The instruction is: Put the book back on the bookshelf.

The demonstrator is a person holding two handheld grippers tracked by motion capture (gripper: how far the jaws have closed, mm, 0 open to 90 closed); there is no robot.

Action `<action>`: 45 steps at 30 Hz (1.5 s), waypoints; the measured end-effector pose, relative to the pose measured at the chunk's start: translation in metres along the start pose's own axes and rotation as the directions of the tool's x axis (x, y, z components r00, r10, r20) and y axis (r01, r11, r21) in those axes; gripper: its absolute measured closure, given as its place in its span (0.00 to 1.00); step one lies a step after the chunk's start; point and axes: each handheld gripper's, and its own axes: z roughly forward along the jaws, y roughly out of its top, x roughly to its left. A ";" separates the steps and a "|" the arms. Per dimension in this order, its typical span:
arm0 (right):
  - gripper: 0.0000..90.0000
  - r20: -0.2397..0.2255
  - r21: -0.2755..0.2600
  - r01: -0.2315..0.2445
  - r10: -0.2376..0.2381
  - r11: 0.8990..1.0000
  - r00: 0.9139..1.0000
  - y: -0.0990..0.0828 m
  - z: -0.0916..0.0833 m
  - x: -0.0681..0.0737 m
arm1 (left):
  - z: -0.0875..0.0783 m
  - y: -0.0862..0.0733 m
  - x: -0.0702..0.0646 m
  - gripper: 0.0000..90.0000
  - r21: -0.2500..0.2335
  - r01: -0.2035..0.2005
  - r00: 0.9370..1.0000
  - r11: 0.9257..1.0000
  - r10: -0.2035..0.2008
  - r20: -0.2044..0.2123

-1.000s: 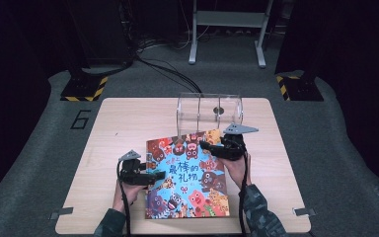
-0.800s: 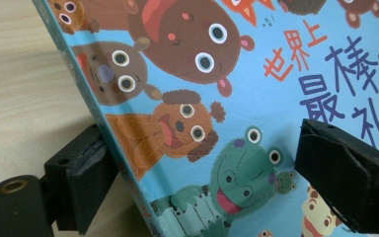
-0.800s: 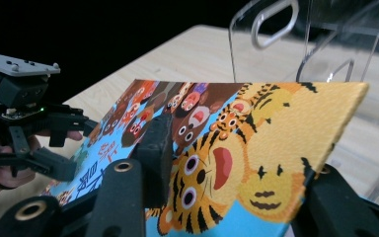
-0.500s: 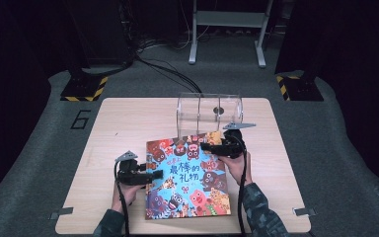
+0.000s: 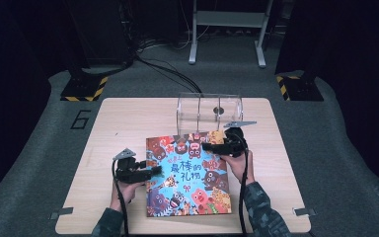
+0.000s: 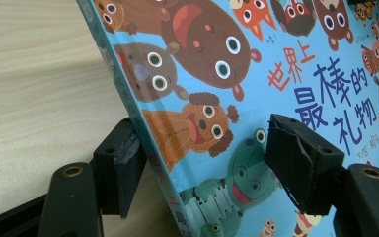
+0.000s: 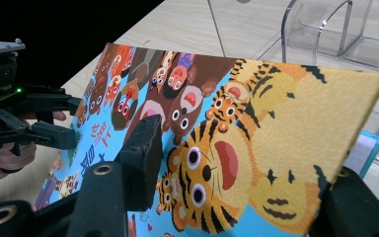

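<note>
- On the table, mid-front: picture book, cover up, far edge close to the clear acrylic stand.
- Left gripper at the book's left edge. Left gripper view: jaws wide, straddling the spine edge, one under or beside it near the wood, one over the cover. No clamp that I can see.
- Right gripper at the far right corner. Right gripper view: that corner of the cover is raised off the table and sits between the jaws. Near jaw looks against the cover; far jaw is hidden behind the board, so I can't tell if it's clamped.
- Handling, my read: hardcover, stiff boards, glossy print, so slippery for the pads. Moderate weight, not fragile, but corners dent.
- Cover hinges at the spine. A corner-only hold will swing the cover open, not lift the book.
- Best hold, I'd say: spine edge with left, deep bite across the full thickness; right steadies the opposite edge.
</note>
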 end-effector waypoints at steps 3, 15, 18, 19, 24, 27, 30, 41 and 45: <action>0.51 0.003 0.003 0.001 -0.001 1.000 1.000 0.001 -0.001 0.001 | -0.002 0.001 -0.001 0.38 -0.011 -0.003 1.000 1.000 0.003 -0.006; 0.48 0.019 0.018 -0.014 0.014 1.000 1.000 0.003 -0.004 0.002 | -0.007 0.005 -0.006 0.42 -0.029 -0.061 0.998 0.998 0.060 -0.032; 0.47 0.026 0.016 -0.011 0.010 1.000 1.000 0.003 -0.004 0.002 | -0.010 0.006 -0.007 0.44 -0.034 -0.071 0.997 0.997 0.070 -0.032; 0.47 0.030 0.018 -0.013 0.013 1.000 0.999 0.004 -0.004 0.002 | -0.010 0.006 -0.008 0.45 -0.038 -0.071 0.997 0.997 0.070 -0.032; 0.45 0.045 0.025 -0.013 0.012 1.000 0.999 0.003 -0.005 0.002 | -0.012 0.006 -0.010 0.47 -0.044 -0.066 0.997 0.997 0.064 -0.034; 0.45 0.051 0.024 -0.008 0.006 1.000 0.999 0.004 -0.005 0.004 | -0.013 0.006 -0.010 0.47 -0.045 -0.093 0.995 0.995 0.091 -0.045; 0.45 0.055 0.022 -0.003 0.002 1.000 0.998 0.004 -0.006 0.005 | -0.014 0.007 -0.012 0.48 -0.048 -0.099 0.994 0.994 0.096 -0.051; 0.44 0.070 0.010 0.036 -0.036 0.999 0.997 0.012 -0.012 0.012 | -0.021 0.011 -0.015 0.51 -0.065 -0.129 0.990 0.990 0.125 -0.056; 0.43 0.107 0.029 0.064 -0.066 0.998 0.992 0.014 -0.012 0.016 | -0.022 0.012 -0.015 0.52 -0.074 -0.139 0.989 0.987 0.135 -0.061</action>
